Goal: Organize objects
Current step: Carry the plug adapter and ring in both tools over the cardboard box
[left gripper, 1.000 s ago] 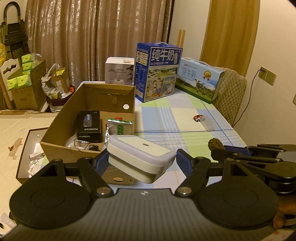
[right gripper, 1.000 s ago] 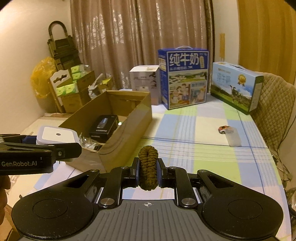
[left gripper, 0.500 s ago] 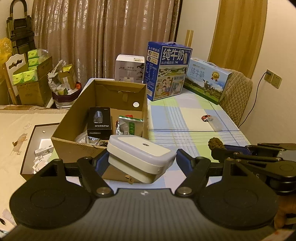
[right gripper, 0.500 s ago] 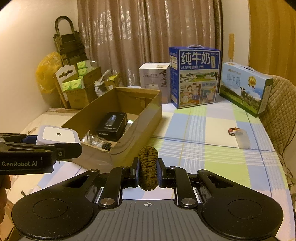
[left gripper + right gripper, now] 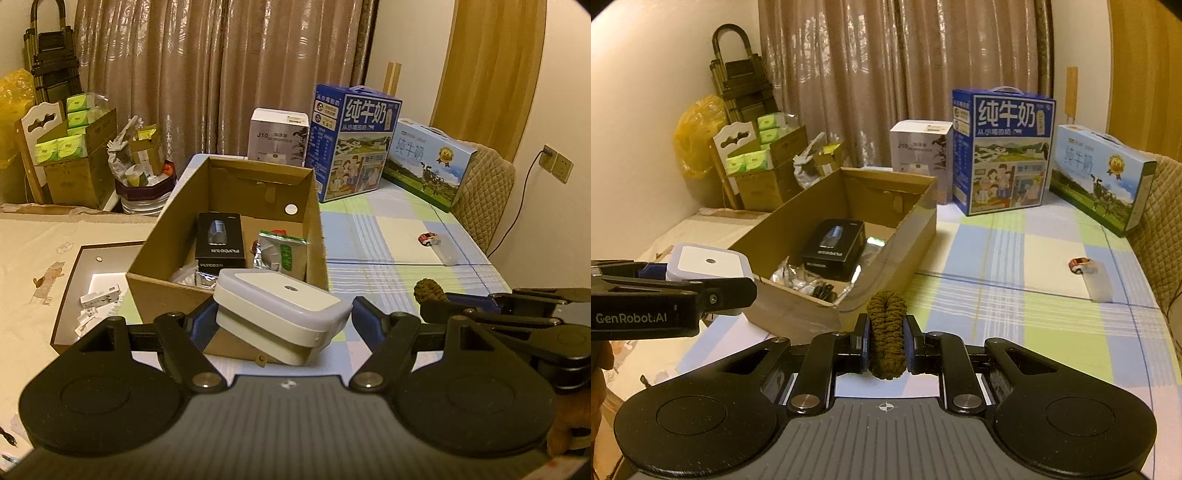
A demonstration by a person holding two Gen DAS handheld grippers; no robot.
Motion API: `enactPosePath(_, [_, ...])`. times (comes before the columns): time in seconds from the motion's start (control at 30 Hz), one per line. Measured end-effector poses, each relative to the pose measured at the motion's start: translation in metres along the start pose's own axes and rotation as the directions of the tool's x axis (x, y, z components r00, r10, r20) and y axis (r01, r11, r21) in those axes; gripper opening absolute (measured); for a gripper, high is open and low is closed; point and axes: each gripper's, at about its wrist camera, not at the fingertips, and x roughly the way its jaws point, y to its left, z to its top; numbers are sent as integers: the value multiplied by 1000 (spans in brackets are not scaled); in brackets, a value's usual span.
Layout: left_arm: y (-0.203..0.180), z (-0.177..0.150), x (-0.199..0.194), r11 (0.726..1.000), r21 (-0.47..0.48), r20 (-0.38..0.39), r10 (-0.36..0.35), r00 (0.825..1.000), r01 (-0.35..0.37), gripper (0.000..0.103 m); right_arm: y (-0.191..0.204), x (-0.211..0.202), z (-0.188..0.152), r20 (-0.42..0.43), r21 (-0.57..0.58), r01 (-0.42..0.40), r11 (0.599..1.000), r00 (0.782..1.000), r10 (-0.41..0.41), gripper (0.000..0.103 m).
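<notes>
Lifting up and drawing closer, both grippers now look down into the open cardboard box (image 5: 236, 236) more than they did a second ago; more of its floor shows in the middle of both views. The left gripper (image 5: 282, 319) is clamped on a white plastic box with a lid (image 5: 280, 314), tilted, held in the air at the lower middle of the left view, just in front of the box's near wall. The right gripper (image 5: 886, 338) is squeezed shut on a brown braided rope piece (image 5: 886, 328), low in the middle of the right view, above the checked table (image 5: 1015, 314).

Inside the cardboard box lie a black shaver box (image 5: 220, 240), a green and silver packet (image 5: 282, 253) and some clear wrappers. A small red toy car (image 5: 1079, 264) sits on the table at the right.

I think the white box goes in next. There is free room near the front, beside the packet, but it should clear the wall first.
</notes>
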Motion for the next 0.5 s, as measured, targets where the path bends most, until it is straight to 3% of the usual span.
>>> enactPosePath(0.5, [36, 30, 22, 997, 47, 3, 59, 998, -59, 73, 28, 36, 28, 2, -21, -48, 999, 999, 48, 15])
